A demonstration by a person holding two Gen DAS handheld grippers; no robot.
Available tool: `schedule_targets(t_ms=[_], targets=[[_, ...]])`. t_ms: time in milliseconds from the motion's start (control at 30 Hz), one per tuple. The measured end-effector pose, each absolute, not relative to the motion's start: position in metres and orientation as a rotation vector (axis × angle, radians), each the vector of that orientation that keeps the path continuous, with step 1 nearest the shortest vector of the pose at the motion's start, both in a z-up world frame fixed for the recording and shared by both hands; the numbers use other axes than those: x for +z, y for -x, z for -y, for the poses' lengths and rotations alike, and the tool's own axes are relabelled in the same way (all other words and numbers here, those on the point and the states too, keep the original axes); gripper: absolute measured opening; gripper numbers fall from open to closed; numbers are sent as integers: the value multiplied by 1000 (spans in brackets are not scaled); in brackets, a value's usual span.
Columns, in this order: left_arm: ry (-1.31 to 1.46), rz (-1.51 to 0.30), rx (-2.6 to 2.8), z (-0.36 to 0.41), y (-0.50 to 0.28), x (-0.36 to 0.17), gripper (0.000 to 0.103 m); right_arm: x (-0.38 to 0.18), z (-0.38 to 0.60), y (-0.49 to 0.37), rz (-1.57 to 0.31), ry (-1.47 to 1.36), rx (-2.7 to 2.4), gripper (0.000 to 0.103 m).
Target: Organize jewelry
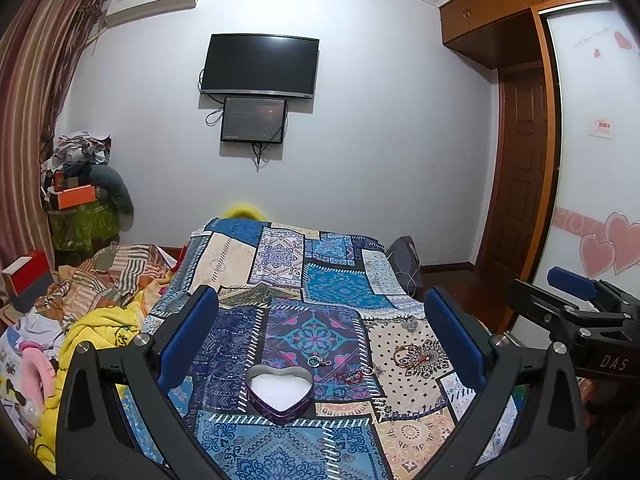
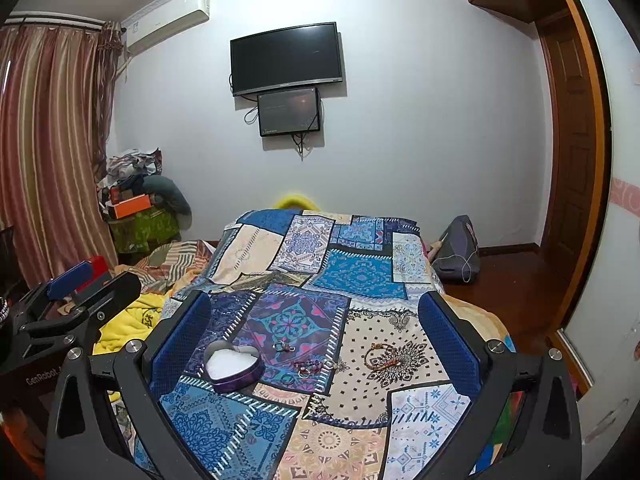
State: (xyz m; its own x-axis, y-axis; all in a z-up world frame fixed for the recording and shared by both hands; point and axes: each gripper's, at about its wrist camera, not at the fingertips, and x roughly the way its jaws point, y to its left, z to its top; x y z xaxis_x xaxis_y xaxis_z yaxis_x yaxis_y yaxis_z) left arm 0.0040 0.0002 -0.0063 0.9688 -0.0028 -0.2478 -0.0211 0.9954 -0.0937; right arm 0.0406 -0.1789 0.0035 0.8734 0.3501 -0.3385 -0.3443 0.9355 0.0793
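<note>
A rumpled yellow fleece blanket (image 1: 100, 328) lies at the left beside the bed. The left gripper (image 1: 320, 328), black-framed with ribbed blue pads, stands wide apart and holds nothing. Between its fingers, on the patchwork bedspread (image 1: 344, 284), sits the heart-shaped tin (image 1: 279, 394): purple metal wall, white padded lining, lid off. Just beyond its right lobe lies a small silver ring with a clasp (image 1: 318, 361); further right, a dark red beaded bracelet (image 1: 354, 377), then a coppery bangle (image 1: 406, 354) on the cream paisley patch. The right gripper (image 2: 316, 340) is likewise spread wide and holds nothing above the cloth.
</note>
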Motion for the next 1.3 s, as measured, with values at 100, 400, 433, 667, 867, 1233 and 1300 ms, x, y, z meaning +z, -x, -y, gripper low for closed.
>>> schedule_targets(t_ms=[100, 400, 433, 667, 867, 1233, 1300], targets=[[97, -251, 9, 1, -5, -7, 103, 2, 177, -40, -357, -15, 362, 103], [99, -249, 8, -1, -4, -7, 103, 1, 177, -39, -361, -15, 364, 103], [99, -249, 8, 0, -4, -7, 103, 1, 176, -39, -360, -15, 364, 103], [101, -249, 9, -3, -4, -8, 103, 1, 177, -40, -360, -16, 364, 103], [100, -249, 9, -2, -5, -8, 103, 2, 176, -40, -358, -16, 364, 103], [99, -253, 9, -2, -6, -9, 103, 3, 175, -40, -364, -16, 365, 103], [98, -255, 8, -2, -6, -9, 103, 3, 175, -40, -365, -16, 365, 103]])
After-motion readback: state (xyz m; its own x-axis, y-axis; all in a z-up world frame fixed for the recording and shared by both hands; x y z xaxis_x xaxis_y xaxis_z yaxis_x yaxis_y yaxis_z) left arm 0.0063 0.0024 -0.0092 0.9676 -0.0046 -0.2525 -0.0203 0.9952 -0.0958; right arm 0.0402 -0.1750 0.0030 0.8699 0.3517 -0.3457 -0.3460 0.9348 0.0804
